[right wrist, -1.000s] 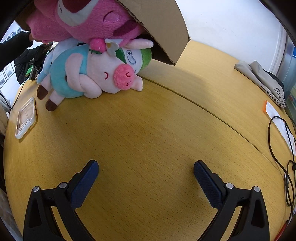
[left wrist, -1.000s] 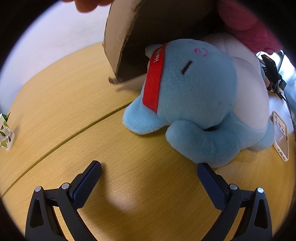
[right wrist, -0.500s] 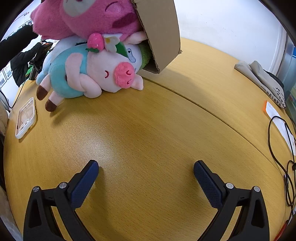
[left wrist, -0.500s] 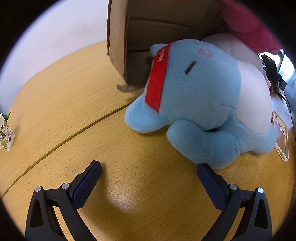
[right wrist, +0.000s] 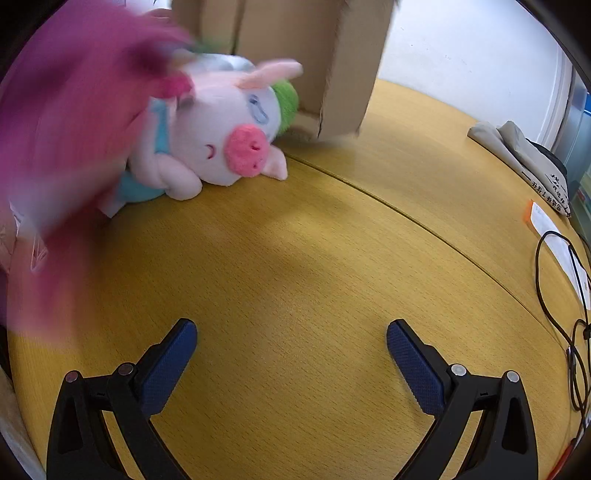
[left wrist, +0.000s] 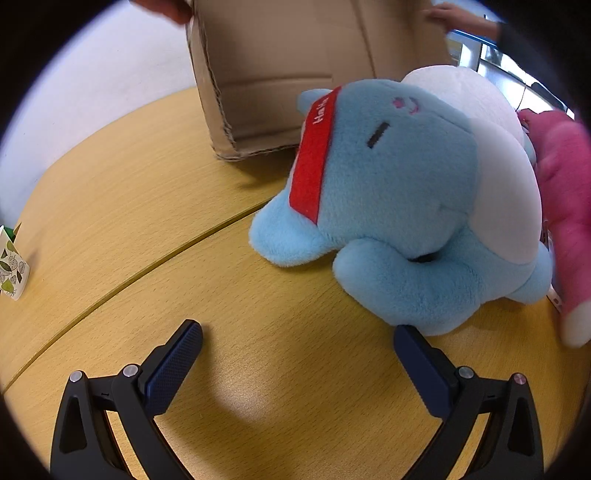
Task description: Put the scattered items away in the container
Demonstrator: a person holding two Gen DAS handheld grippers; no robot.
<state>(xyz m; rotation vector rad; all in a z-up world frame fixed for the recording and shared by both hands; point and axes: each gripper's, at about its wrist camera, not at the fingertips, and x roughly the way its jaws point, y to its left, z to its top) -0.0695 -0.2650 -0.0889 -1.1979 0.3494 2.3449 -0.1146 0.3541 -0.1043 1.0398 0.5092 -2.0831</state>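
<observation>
A cardboard box is held upright by a person's hands at the back of the wooden table. In front of it lies a blue plush with a red headband, and a pink plush sits at its right. My left gripper is open just short of the blue plush; its right fingertip is close to the plush's foot. The right wrist view has a pig plush beside the cardboard box and a blurred pink plush at left. My right gripper is open over bare table.
A leaf-patterned carton stands at the left table edge. In the right wrist view, a folded cloth bag, papers and a black cable lie along the right side. A seam crosses the tabletop.
The box has been tipped up from over the toys to upright. The pink plush has dropped out beside the others and is still moving. Both grippers have stayed put.
</observation>
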